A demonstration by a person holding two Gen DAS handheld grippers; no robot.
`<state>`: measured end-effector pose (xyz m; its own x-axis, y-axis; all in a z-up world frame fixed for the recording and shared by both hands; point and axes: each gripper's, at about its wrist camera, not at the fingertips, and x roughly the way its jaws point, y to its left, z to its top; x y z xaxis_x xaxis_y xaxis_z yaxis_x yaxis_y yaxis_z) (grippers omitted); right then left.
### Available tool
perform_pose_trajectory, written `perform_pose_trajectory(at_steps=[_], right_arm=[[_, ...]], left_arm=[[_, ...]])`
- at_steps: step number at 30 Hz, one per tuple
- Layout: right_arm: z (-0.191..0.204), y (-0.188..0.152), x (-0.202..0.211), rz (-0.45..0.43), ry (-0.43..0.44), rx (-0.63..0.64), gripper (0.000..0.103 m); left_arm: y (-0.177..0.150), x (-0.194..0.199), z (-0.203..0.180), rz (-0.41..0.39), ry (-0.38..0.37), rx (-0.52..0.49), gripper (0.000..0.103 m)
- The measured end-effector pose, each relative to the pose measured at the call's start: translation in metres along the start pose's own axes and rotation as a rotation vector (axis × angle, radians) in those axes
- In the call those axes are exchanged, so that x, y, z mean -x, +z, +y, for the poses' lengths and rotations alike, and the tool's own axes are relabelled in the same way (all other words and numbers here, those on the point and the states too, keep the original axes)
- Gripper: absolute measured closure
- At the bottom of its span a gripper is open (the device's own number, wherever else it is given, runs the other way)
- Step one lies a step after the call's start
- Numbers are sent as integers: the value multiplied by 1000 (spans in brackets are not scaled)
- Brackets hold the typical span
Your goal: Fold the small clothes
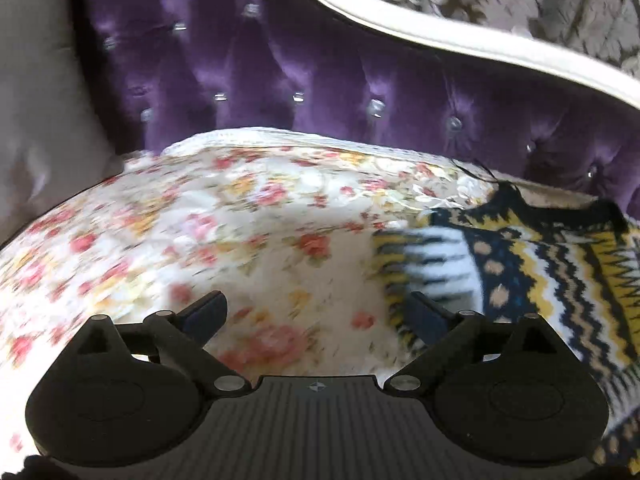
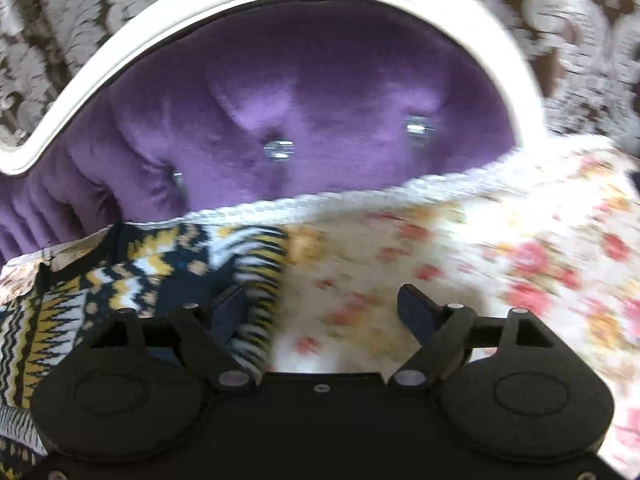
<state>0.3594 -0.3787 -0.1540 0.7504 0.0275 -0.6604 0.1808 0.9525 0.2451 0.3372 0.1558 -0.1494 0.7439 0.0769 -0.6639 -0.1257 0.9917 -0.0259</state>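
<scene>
The patterned sweater lies on the flowered bedspread, up against the purple tufted headboard.

In the left wrist view the sweater fills the 3 o'clock side. Its striped cuff sticks out toward the middle and sits just beyond the right finger of the left claw. That claw stands wide, with only bedspread between its fingers and no cloth held.

In the right wrist view the sweater sits at 9 o'clock. The same striped edge runs down toward the camera right beside the left finger of the right claw, perhaps brushing it (blur makes contact hard to judge). This claw is also wide, and the gap between its fingers shows mostly bedspread, so it holds nothing.

So the garment lies between the two hands, and each claw is at one of its side edges. Its long axis looks to run roughly from one claw to the other, with the knitted bands crossing it. The right claw seems a little nearer to cloth. For the next fold, each claw would likely need to shift inward: the left toward 3 o'clock, the right toward 9 o'clock. How far the folding has got I cannot tell.
</scene>
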Motion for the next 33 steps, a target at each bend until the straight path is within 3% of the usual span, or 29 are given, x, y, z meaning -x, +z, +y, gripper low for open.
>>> perform_pose_trajectory(at_steps=[4,9,16,25,33], right_arm=[[-3,-11,38,-19,61,-2,19],[2,-38,91,-20,179,6,14],[6,-92,154,-6,283,0,11],[2,-163,211,22,334,-2,10],[-6,-216,235,81,365,-64,9]], left_arm=[[-14,38,7,6,-62,58,6],[-48,89,-5,26,-153,37,6],[-105,148,-19,46,-225,10,6],[-164,206,-34,58,-284,2,6],[-213,231,-61,54,-301,-99,6]])
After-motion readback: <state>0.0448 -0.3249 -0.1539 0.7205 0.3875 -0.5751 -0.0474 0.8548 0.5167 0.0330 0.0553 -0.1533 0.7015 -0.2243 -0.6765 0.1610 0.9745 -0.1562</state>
